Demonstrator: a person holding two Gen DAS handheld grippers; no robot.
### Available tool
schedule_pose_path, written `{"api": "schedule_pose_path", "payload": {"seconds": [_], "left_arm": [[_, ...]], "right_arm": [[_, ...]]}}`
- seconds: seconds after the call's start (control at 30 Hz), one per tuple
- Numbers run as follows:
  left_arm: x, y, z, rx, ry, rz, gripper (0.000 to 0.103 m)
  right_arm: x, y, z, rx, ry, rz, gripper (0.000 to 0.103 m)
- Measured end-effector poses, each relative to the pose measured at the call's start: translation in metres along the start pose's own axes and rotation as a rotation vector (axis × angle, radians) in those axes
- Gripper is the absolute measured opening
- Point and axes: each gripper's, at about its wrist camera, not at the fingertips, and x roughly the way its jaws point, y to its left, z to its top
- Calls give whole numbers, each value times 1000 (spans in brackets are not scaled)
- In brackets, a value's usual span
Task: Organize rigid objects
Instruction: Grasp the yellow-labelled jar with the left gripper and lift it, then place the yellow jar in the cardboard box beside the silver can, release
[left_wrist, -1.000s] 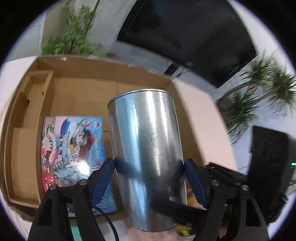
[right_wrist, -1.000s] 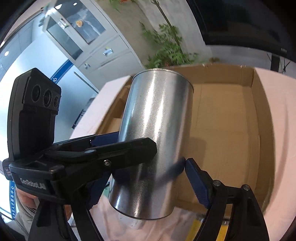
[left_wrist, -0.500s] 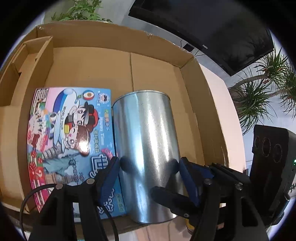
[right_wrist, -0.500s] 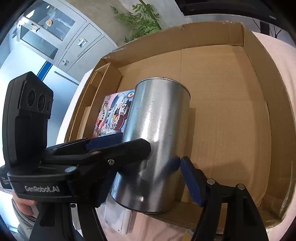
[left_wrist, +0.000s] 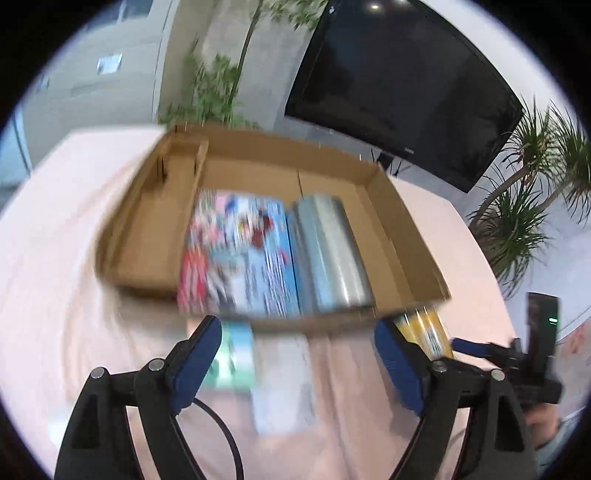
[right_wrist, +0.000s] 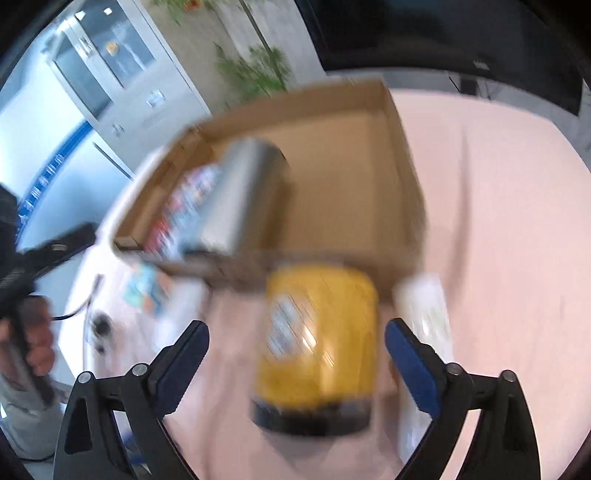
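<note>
A silver metal can (left_wrist: 328, 251) lies on its side in the cardboard box (left_wrist: 410, 236), next to a colourful picture book (left_wrist: 236, 254). It also shows in the right wrist view (right_wrist: 240, 199). My left gripper (left_wrist: 299, 354) is open and empty, held above the table in front of the box. My right gripper (right_wrist: 295, 354) is open and empty over a yellow can (right_wrist: 317, 343) that lies on the pink cloth before the box (right_wrist: 402, 155). Both views are blurred by motion.
A teal booklet (left_wrist: 232, 358) and a white flat box (left_wrist: 284, 384) lie on the pink cloth (left_wrist: 55, 295) in front of the box. A white packet (right_wrist: 428, 314) lies right of the yellow can. Plants and a dark screen stand behind the table.
Both grippers let go of the silver can, which now lies in the box beside the book. Both have pulled back out of the box, and their jaws now stand wide open.
</note>
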Motion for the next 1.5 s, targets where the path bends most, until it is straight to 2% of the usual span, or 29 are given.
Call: {"api": "schedule_pose_path", "payload": {"seconds": [0.03,0.1,0.17,0.27,0.33,0.47,0.57,0.67,0.73,0.83,0.9,1.03,1.13,1.3,1.5], "left_arm": [[3,-1,-7,-10,23,-17,85],[11,-6,-19,-22,72,-83,85],[21,-10,-30,-47,139,-183,85],[41,-10,-38,-115,250,-334,85],[55,-10,-41,-137,298,-353,85],[86,-8,-41,-144,359,-320,83],[101,-8,-38,-129,395,-302,79],[100,-13,-37,-94,392,-273,79],[93,-18,-37,-77,382,-258,78],[72,-38,-25,-52,335,-259,78],[49,-60,-5,-14,265,-261,78],[21,-97,41,65,134,-290,78],[27,-108,81,66,106,-292,78],[73,-100,110,9,176,-273,78],[137,-89,87,-21,334,-218,76]], "right_arm": [[4,-2,-4,9,14,-14,72],[3,4,-12,-17,1,-33,71],[0,16,-21,-49,6,-34,70],[3,53,-36,-140,50,77,73],[1,64,-43,-153,78,188,77],[19,55,-38,-50,115,255,82],[37,58,-36,-26,151,320,84],[50,63,-35,-24,154,312,91],[49,62,-34,-16,146,308,90],[34,69,-29,-39,92,278,85],[8,71,-18,-58,36,267,85],[-53,73,27,-152,-104,207,84],[-74,61,72,-191,-156,191,82],[-48,35,121,-164,-96,205,82],[20,1,116,-55,22,213,82]]}}
